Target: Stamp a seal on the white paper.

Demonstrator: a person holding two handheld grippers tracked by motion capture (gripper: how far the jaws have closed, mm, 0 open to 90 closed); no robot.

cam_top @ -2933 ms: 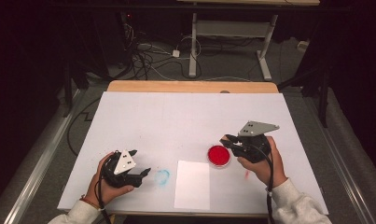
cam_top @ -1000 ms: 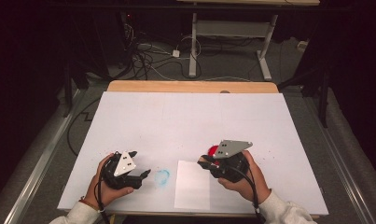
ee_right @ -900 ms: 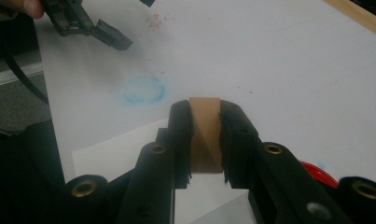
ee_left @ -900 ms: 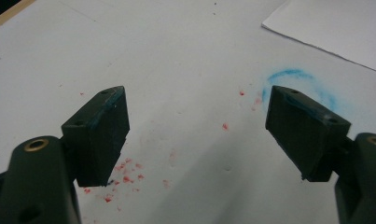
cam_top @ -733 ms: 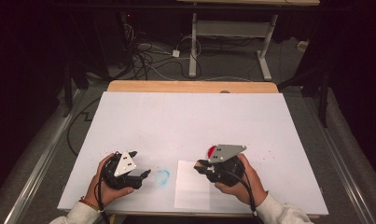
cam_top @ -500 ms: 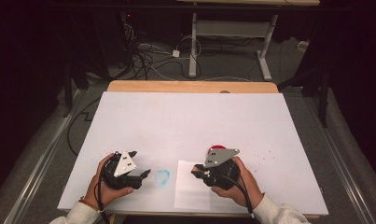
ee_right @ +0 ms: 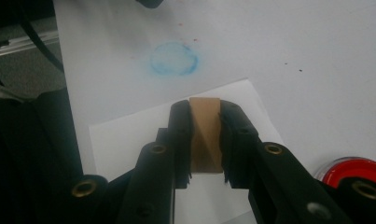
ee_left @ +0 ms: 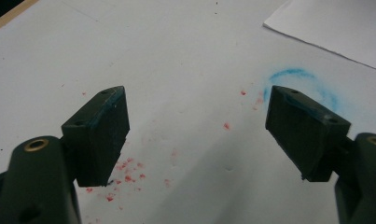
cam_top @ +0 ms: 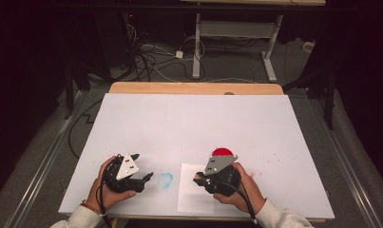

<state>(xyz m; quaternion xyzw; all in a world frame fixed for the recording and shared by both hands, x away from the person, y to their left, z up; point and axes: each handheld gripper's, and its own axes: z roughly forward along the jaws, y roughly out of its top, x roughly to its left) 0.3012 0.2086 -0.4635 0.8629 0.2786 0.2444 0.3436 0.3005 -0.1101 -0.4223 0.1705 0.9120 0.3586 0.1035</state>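
1. The right gripper [ee_right: 205,140] was clamped on a tan wooden block [ee_right: 205,135], its 2 jaws pressed against the block's sides; it hovered over the white paper sheet [cam_top: 191,190], at the sheet's right part.
2. The left gripper [ee_left: 197,135] had its 2 jaws spread wide apart with nothing between them; it sat well left of the sheet, over the white table cover [cam_top: 189,123].
3. A blue chalky ring [cam_top: 166,179] lay just left of the sheet, between it and the left gripper; red specks [ee_left: 125,175] dotted the cover near that gripper.
4. A red round dish [cam_top: 222,152] stood just beyond the sheet's far right corner, partly hidden behind the right gripper.
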